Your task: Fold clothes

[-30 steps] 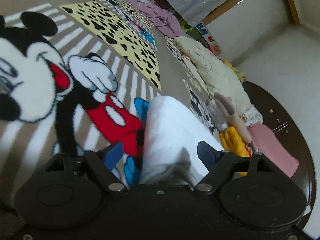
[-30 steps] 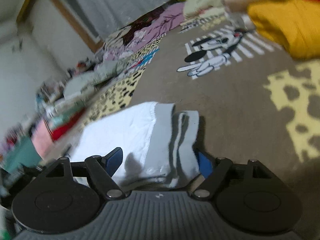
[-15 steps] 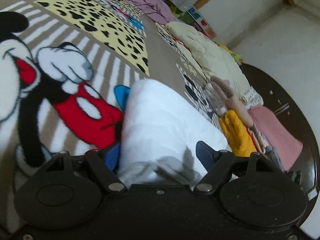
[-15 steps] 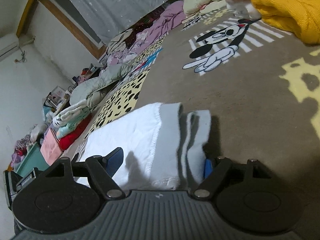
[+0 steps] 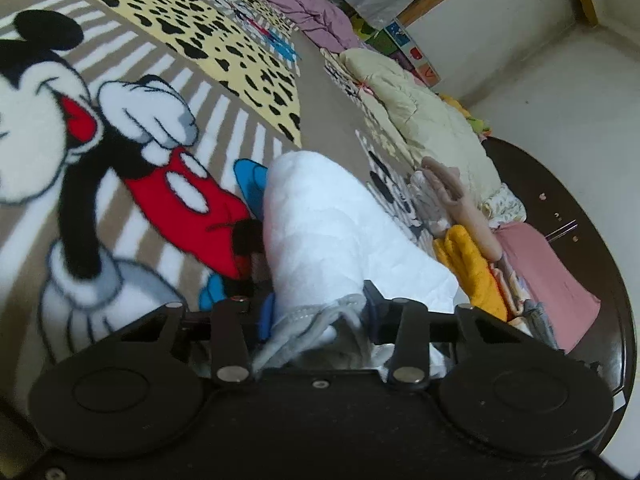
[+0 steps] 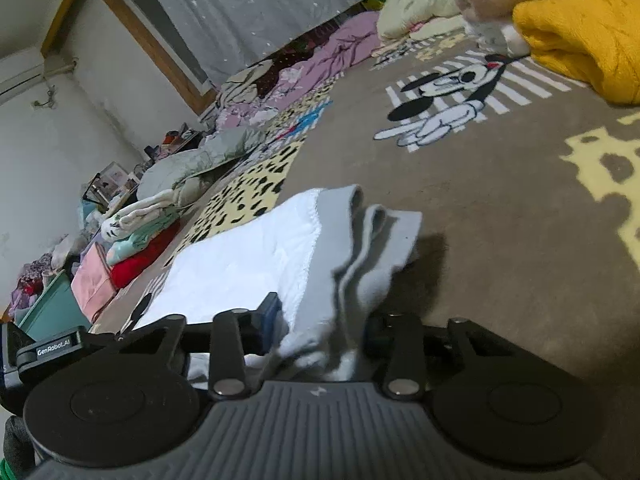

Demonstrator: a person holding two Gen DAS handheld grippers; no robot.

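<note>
A folded white garment with a grey band lies on the Mickey Mouse carpet. My left gripper is shut on its grey edge, the cloth bunched between the blue pads. In the right wrist view the same white and grey garment lies folded on the brown carpet, and my right gripper is shut on its grey band. The left gripper's black body shows at the left edge.
A yellow sweater and pink cloth are stacked at the right by a dark round table. A cream duvet and purple bedding lie beyond. Folded piles and a teal bin stand at the left.
Both grippers have closed from open onto the garment's grey edge, bunching the cloth between the pads. The garment itself stays in place on the carpet.
</note>
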